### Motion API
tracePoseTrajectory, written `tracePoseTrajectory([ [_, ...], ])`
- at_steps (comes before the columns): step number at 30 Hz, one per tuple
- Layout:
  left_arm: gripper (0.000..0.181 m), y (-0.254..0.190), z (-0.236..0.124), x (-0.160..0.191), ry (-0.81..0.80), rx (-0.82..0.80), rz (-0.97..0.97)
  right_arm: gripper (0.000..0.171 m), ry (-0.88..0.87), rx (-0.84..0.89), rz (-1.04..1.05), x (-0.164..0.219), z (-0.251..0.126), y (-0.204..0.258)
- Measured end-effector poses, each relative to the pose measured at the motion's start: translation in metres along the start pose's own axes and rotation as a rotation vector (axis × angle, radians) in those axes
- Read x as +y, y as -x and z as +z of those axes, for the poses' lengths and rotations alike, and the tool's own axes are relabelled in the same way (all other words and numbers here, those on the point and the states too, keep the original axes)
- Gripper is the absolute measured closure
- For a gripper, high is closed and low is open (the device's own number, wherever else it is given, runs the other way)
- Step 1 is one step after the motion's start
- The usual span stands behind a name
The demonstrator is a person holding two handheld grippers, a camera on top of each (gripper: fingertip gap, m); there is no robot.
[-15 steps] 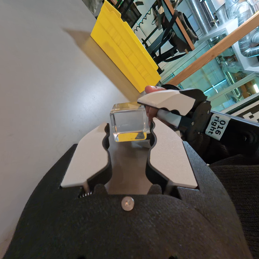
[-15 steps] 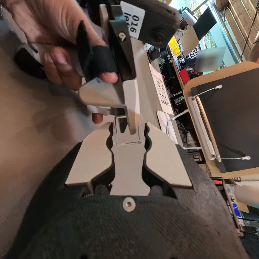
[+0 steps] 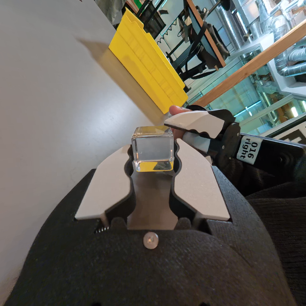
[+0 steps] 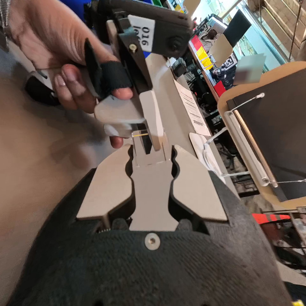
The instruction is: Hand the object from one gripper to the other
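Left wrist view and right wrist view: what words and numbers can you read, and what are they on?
I don't copy out writing, but here is where it stands.
White sticker on the right gripper: dark print, clear.
Second white sticker on the left gripper: dark print, partly hidden.
Paper sheet: printed lines and a barcode, too small to read.

Cube now seated between left fingers

The clear cube [image 3: 153, 149] has moved deeper between the left gripper [image 3: 153, 152] fingertips; the right gripper [image 4: 151, 154] has drawn nearer, its tips now flanking the cube.
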State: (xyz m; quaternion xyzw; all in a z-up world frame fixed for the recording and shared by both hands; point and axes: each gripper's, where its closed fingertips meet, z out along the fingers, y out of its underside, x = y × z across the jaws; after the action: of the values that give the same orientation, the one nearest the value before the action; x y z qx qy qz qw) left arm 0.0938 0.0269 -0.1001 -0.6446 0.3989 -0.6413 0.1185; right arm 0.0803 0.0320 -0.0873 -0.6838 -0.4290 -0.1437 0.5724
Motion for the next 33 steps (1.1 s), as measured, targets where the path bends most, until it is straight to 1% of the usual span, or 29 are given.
tracePoseTrajectory([
  [3,0.133,0.0,-0.005,-0.009,-0.054,0.046,-0.072,0.123,-0.031,0.004,0.12,0.003,-0.002,-0.01],
  [9,0.133,-0.01,-0.019,-0.032,-0.192,0.226,-0.191,0.115,-0.087,-0.025,0.395,0.01,-0.004,-0.026],
  [12,0.133,-0.018,-0.025,-0.04,-0.241,0.293,-0.191,0.11,-0.106,-0.046,0.506,0.014,-0.004,-0.03],
  [17,0.133,-0.036,-0.033,-0.048,-0.293,0.382,-0.122,0.106,-0.157,-0.108,0.709,0.013,-0.004,-0.032],
  [22,0.133,-0.043,-0.035,-0.05,-0.319,0.388,-0.052,0.103,-0.2,-0.212,0.888,0.007,-0.003,-0.027],
  [25,0.134,-0.046,-0.037,-0.051,-0.334,0.371,-0.001,0.103,-0.265,-0.274,0.977,-0.003,-0.007,-0.027],
  [29,0.133,-0.05,-0.036,-0.05,-0.337,0.32,0.122,0.105,-0.379,-0.351,1.104,-0.015,-0.016,-0.033],
  [33,0.133,-0.057,-0.028,-0.04,-0.289,0.282,0.249,0.108,-0.441,-0.409,1.189,-0.019,-0.02,-0.037],
])
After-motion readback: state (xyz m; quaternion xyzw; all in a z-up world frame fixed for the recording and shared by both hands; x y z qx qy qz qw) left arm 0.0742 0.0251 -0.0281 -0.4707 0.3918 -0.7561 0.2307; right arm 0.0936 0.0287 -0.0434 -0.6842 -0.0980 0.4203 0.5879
